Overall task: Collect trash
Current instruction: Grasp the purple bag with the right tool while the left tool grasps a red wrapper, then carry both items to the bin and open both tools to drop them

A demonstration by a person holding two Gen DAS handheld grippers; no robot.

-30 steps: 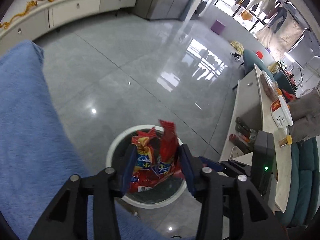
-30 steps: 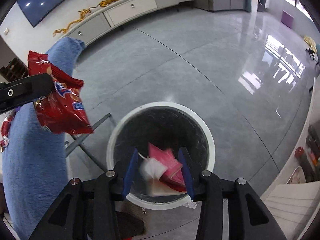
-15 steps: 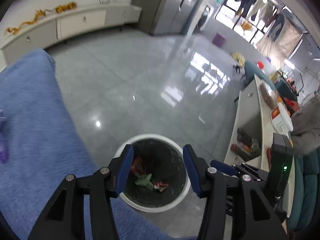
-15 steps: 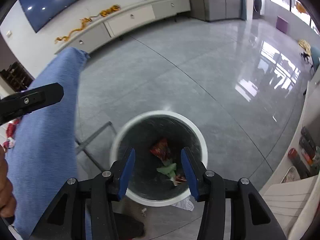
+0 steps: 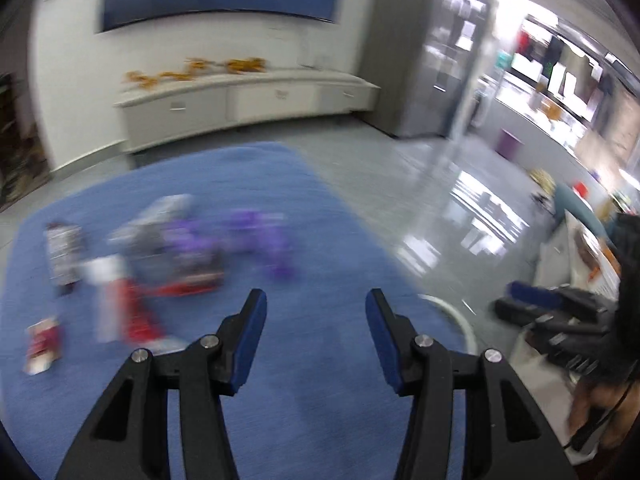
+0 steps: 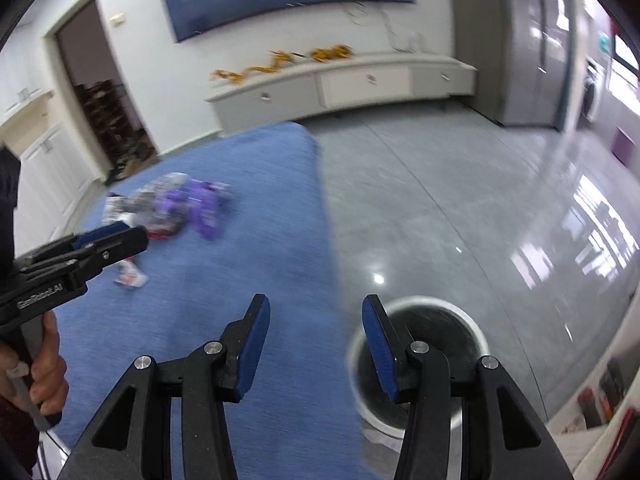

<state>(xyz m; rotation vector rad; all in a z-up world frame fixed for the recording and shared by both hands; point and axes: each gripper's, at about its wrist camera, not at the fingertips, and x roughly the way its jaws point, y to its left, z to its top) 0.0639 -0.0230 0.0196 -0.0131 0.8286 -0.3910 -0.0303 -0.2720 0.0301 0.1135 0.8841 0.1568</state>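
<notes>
Both grippers are open and empty. My left gripper (image 5: 316,304) hangs over a blue cloth-covered table (image 5: 320,400), pointing at a blurred heap of wrappers: purple ones (image 5: 260,236), red ones (image 5: 160,300), a silvery one (image 5: 64,252) and a small red-white one (image 5: 40,340). My right gripper (image 6: 316,312) is over the table's right edge, beside the white-rimmed trash bin (image 6: 440,308) on the floor. The purple wrappers (image 6: 196,204) lie far ahead of it. The left gripper (image 6: 104,240) shows at the left of the right wrist view.
The bin's rim (image 5: 460,320) peeks past the table's right edge. A grey glossy floor (image 6: 460,220) lies to the right. A long white cabinet (image 6: 340,84) runs along the far wall. A desk with clutter (image 5: 592,260) stands at the far right.
The left gripper let go of the red snack bag and the right its pink wrapper; both landed in the bin. Both grippers then swung up and left toward the table.
</notes>
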